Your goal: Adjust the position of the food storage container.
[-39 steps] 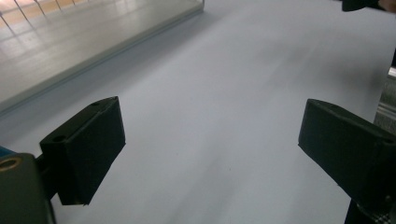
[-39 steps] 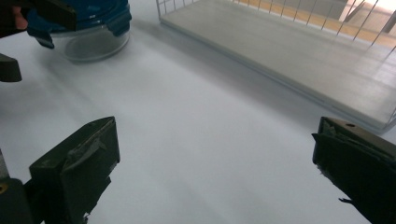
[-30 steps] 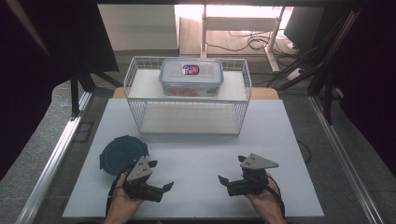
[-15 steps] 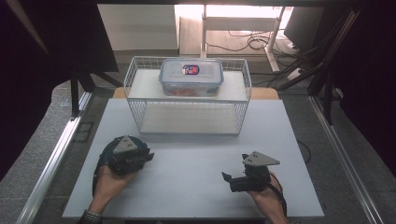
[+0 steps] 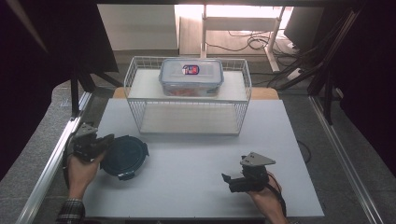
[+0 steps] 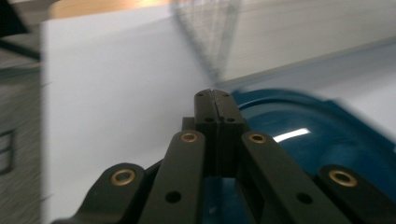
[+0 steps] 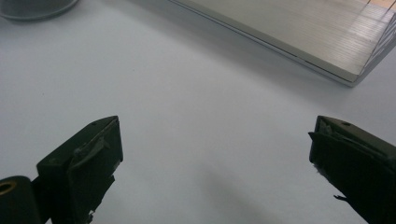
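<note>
Blue lid lies flat on the white table, near its left edge, in front of the left corner of the wire basket and apart from it. Dark round lid with clip tabs at the rim; in the left gripper view it sits just right of the jaws, glossy, with a light streak on it. Left gripper is at the lid's left rim, jaws pointing toward it; whether it touches the rim can't be told from the high view. Its jaws have just been closing and now stand pressed together in the left gripper view, tips meeting with nothing between them. That view is blurred. Right gripper is well apart from the lid, low over the table on the right near the front edge, held in the right hand. Its jaws are spread wide in the right gripper view, only bare table between them. A clear box with a blue-rimmed lid sits on the basket's top shelf, behind everything else.
</note>
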### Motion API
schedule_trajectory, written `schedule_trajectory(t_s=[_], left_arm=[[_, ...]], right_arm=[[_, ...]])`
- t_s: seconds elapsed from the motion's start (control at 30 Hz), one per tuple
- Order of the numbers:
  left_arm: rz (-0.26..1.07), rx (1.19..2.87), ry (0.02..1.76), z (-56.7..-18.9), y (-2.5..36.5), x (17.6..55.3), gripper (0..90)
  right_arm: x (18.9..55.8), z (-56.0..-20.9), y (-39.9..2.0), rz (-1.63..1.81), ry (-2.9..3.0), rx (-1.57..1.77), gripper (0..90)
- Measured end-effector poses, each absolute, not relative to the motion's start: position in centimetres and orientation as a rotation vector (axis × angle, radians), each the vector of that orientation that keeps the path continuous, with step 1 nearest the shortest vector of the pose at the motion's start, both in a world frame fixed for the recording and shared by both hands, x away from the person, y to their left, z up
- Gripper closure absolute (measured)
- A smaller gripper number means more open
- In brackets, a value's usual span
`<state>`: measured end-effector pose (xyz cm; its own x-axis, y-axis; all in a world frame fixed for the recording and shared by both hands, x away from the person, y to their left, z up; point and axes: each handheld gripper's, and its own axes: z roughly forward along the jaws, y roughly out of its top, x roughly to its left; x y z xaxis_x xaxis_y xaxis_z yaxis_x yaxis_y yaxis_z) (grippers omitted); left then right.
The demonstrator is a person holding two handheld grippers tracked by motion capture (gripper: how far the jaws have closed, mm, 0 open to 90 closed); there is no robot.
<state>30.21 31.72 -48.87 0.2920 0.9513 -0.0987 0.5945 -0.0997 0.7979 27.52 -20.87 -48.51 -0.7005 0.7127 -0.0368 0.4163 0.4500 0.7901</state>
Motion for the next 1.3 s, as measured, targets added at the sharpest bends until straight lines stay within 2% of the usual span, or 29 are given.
schedule_trajectory(t_s=[0.2, 0.43, 0.87, 0.97, 1.03, 1.13, 1.3], left_arm=[[0.533, 1.814, 1.463, -50.8, 33.0, 30.6, 90.0], [0.499, 1.783, 1.474, -50.8, 33.0, 30.6, 90.0], [0.425, 1.888, 1.357, -50.3, 27.2, 30.6, 90.0], [0.424, 1.892, 1.345, -50.4, 27.2, 30.6, 90.0], [0.428, 1.87, 1.361, -50.5, 27.6, 30.3, 90.0], [0.513, 1.905, 1.414, -50.9, 28.1, 29.2, 90.0], [0.448, 1.893, 1.463, -51.5, 29.0, 26.7, 90.0]], right_arm=[[27.6, -48.8, -20.8, 1.112, 2.356, 0.961, 2.7], [27.6, -48.9, -20.7, 1.097, 2.371, 0.95, 3.0], [27.6, -49.1, -20.6, 1.084, 2.383, 0.952, 3.1], [27.6, -49.1, -20.7, 1.084, 2.384, 0.95, 3.1], [27.6, -49.1, -20.7, 1.083, 2.383, 0.945, 3.2], [27.6, -49.0, -20.8, 1.088, 2.382, 0.944, 3.2], [27.5, -49.0, -20.7, 1.081, 2.386, 0.937, 3.3]])
